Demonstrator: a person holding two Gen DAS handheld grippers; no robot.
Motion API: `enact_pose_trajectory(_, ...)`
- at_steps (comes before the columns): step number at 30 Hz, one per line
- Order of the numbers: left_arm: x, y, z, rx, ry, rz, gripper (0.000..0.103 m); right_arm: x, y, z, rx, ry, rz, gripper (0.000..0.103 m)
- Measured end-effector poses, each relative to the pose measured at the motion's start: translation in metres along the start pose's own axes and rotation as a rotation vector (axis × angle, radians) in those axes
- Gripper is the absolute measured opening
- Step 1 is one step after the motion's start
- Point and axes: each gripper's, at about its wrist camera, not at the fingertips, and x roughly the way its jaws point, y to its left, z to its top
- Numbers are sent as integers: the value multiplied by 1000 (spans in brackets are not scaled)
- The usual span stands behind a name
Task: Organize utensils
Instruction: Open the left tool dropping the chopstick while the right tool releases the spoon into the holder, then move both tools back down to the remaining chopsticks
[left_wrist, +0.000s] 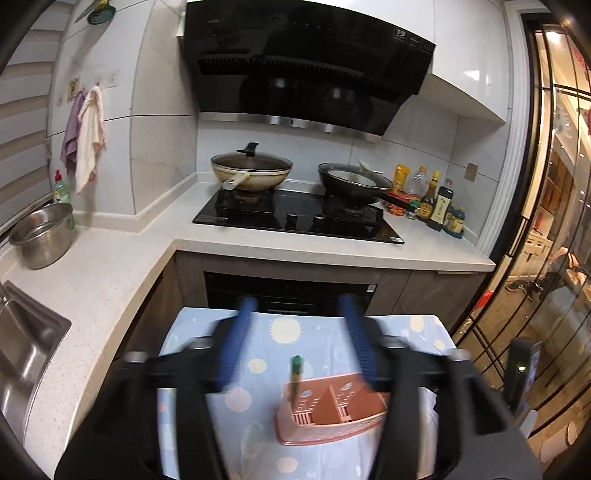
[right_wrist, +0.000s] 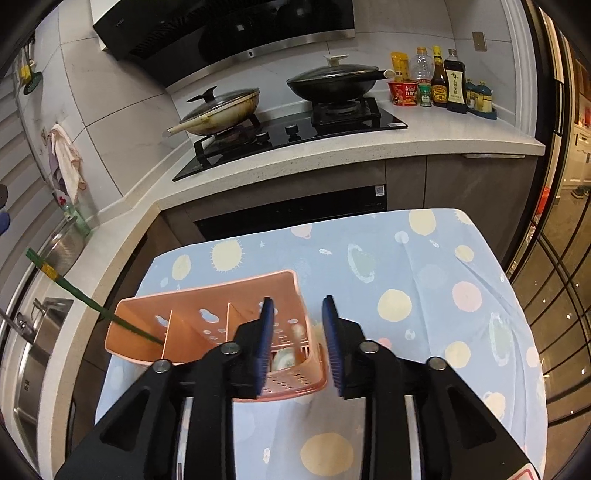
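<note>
- Nearest the lens in both views are the grippers: the left gripper (left_wrist: 297, 314) has its blue fingers (left_wrist: 236, 343) well apart with nothing between them, though they are blurred.
- Left of centre in the right wrist view, a green stick-like utensil (right_wrist: 74, 291) leans out of the leftmost compartment of the pink basket (right_wrist: 207, 291), its top slanting toward the sink side – chopsticks or a long handle, I cannot tell which.
- In the left wrist view the same green utensil (left_wrist: 295, 376) stands up at the basket's left end; the pink basket (left_wrist: 332, 413) sits on the table (left_wrist: 332, 332) with its sun-and-planet cloth.
- Moving right, the right gripper (right_wrist: 297, 314) hangs over the basket's right end, fingers (right_wrist: 264, 339) partly apart and empty; the left one of the pair stands in front of the rightmost compartment, the other beside the basket's outer wall.
- Something pale lies in the bottom of that rightmost compartment – too hidden by the finger to name.
- Judged from this, the sorting step looks done or nearly so: items sit in the basket and both grippers hold nothing.
- No loose utensil shows on the cloth, so the next move calls for finding another piece, or drawing both grippers clear without knocking the leaning green one.
- Cut off: the table's near edge and the basket's near side, behind the gripper bodies.
</note>
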Motion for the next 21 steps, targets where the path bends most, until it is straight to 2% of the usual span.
enact_pose_trajectory(1, -2, 1, -3, -3, -6, 11, 67, -4, -1, -1, 3, -9, -1, 38)
enact_pose_trajectory(6, -20, 14, -16, -15, 8, 26, 71, -31, -11, -9, 41, -27, 21, 41)
enact_pose_trajectory(8, -32, 17, -27, -8, 19, 36, 79, -47, -13, -15, 47, -44, 27, 45)
enact_pose_trajectory(11, -52, 23, -46, -5, 44, 39, 83, -77, -16, -31, 50, -67, 37, 50)
enact_pose_trajectory(16, -87, 33, -93, 16, 103, 72, 87, -125, -22, -76, 73, -59, 63, 52)
enact_pose_trajectory(21, -119, 47, -153, -14, 187, 84, 88, -165, -26, -133, 79, -42, 24, 53)
